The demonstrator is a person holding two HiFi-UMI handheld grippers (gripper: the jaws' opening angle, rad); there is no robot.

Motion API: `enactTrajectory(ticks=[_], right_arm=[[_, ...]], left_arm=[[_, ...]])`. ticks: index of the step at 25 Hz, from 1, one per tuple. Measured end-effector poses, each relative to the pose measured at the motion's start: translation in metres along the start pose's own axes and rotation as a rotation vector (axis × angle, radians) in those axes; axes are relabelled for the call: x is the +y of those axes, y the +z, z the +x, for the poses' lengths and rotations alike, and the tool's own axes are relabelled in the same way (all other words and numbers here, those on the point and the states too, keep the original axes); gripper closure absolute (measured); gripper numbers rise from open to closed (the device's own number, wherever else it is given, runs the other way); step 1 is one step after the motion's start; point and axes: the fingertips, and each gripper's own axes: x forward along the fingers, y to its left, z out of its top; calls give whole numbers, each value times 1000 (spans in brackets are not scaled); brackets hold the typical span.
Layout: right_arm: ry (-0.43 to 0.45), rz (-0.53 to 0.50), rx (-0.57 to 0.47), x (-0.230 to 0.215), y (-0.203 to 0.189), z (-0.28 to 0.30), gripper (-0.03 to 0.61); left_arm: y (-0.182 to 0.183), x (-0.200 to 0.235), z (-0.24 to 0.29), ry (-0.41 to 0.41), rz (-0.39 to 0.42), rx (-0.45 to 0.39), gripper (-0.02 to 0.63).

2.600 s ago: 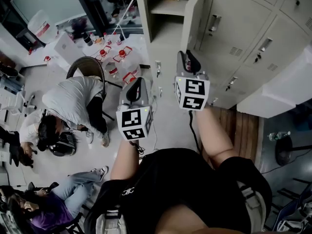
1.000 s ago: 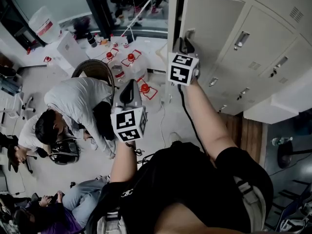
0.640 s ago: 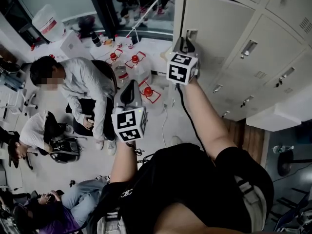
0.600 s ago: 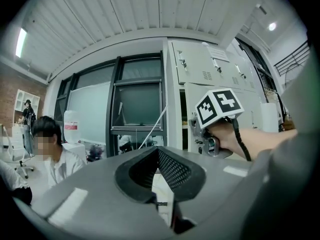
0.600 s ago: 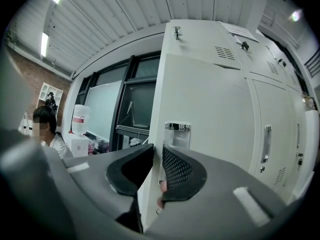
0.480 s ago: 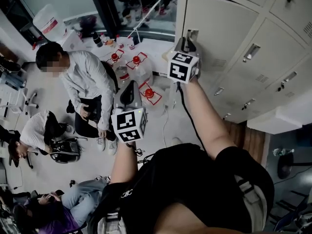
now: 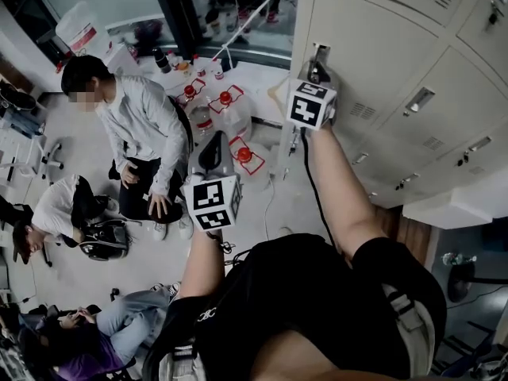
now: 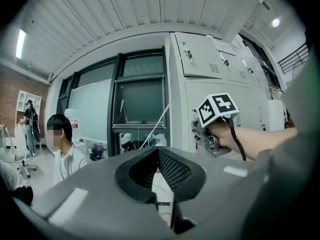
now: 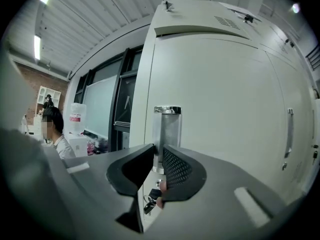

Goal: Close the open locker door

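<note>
The beige locker door (image 7: 373, 46) stands about flush with the locker bank, its face filling the right gripper view (image 9: 225, 109). Its chrome handle (image 9: 167, 121) sits at the door's left edge (image 7: 319, 54). My right gripper (image 7: 317, 74) is raised against that handle, its jaws closed on the handle's lower part (image 9: 158, 156). The left gripper view shows it there too (image 8: 207, 139). My left gripper (image 7: 213, 145) hangs lower and to the left, away from the lockers, jaws shut with nothing between them (image 8: 159, 151).
More closed locker doors (image 7: 444, 117) run to the right. A person in a white shirt (image 7: 135, 125) stands at the left by water jugs with red caps (image 7: 234, 117). Other people sit on the floor at the lower left (image 7: 55, 213).
The door has swung from wide open to nearly flush, my right gripper travelling with its handle. The person at the left has stood up. My left gripper has barely moved.
</note>
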Motion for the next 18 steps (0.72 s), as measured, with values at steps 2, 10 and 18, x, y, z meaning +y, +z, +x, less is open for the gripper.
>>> enactTrajectory(ticks=[2, 10, 18], right_arm=[[3, -13, -12, 1, 1, 1, 526], [76, -29, -41, 6, 1, -13, 537], [170, -36, -88, 12, -3, -54, 540]], left_arm=[[0, -2, 4, 3, -1, 2, 614], [0, -9, 8, 8, 0, -5, 614], [-2, -23, -6, -13, -4, -1, 614]])
